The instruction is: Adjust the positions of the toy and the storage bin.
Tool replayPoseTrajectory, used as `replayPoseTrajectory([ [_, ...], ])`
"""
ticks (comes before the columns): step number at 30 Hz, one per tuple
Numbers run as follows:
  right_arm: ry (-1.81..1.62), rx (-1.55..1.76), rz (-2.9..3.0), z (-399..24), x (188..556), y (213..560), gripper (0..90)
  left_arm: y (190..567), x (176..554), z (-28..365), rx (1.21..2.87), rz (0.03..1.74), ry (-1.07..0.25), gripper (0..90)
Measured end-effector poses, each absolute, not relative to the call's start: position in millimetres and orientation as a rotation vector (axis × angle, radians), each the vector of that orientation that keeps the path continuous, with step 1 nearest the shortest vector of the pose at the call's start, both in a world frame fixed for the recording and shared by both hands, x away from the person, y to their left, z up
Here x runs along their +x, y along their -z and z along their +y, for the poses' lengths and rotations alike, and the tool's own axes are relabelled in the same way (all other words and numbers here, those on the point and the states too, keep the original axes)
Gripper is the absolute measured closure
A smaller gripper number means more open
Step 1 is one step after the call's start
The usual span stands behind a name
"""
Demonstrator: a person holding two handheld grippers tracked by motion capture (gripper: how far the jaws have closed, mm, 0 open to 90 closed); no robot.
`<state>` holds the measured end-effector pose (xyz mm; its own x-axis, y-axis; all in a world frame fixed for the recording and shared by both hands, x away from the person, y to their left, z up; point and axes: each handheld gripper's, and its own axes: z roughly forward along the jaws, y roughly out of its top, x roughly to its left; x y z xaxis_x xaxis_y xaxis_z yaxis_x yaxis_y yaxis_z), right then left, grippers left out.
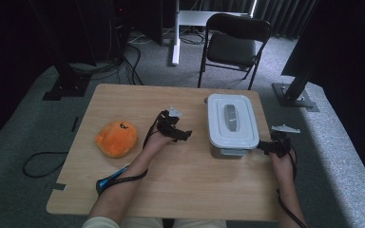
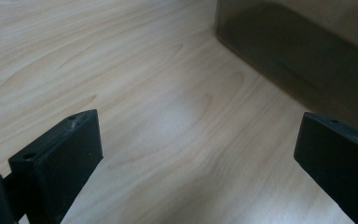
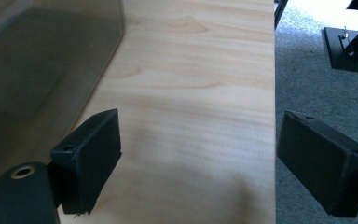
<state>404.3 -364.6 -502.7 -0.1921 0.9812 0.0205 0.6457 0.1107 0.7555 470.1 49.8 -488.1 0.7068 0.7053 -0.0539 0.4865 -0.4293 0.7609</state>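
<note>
- A see-through plastic box with a pale grey snap-on lid [image 1: 232, 124] sits on the right part of the light wooden table [image 1: 180, 185], and its lid looks shut.
- The left gripper [image 1: 179, 133] waits just left of the box. Its two black jaws stand wide apart with nothing between them.
- In the left gripper view, the smoky wall of the box [image 2: 303, 56] is close, up in the right corner, but the jaws do not touch it.
- The right gripper [image 1: 266, 147] sits at the near right corner of the box, by the table's edge. Its jaws are spread wide too and hold nothing.
- In the right gripper view, the box wall [image 3: 42, 65] is right beside the left jaw, and the grey carpet floor [image 3: 326, 98] shows past the table edge.
- The job looks like opening the box, so I think both grippers should come in from the two sides together.
- Go slow and keep the jaws level, so the box does not slide toward the edge.
- Hold the box steady with one gripper while the other lifts the lid.
- A soft round orange plush toy [image 1: 117, 138] lies well apart on the left, so it may go in the box later.
- A blue-handled tool [image 1: 108, 180] lies near the left arm; do not bump it.
</note>
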Motion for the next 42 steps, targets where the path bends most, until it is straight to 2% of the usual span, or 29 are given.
replayPoseTrajectory([
  [10,-0.877,1.586,1.91,-362.2,420.9,501.2,13.3,499.8,484.5,22.1,2.133,0.906,-0.348,1.7],
  [26,-0.888,1.553,1.94,-350.5,431.0,498.3,13.2,495.7,488.7,-10.5,2.151,0.859,-0.349,2.3],
  [42,-0.987,1.508,2.004,-331.6,430.8,499.6,19.6,487.2,477.5,-0.4,2.187,0.834,-0.375,2.3],
])
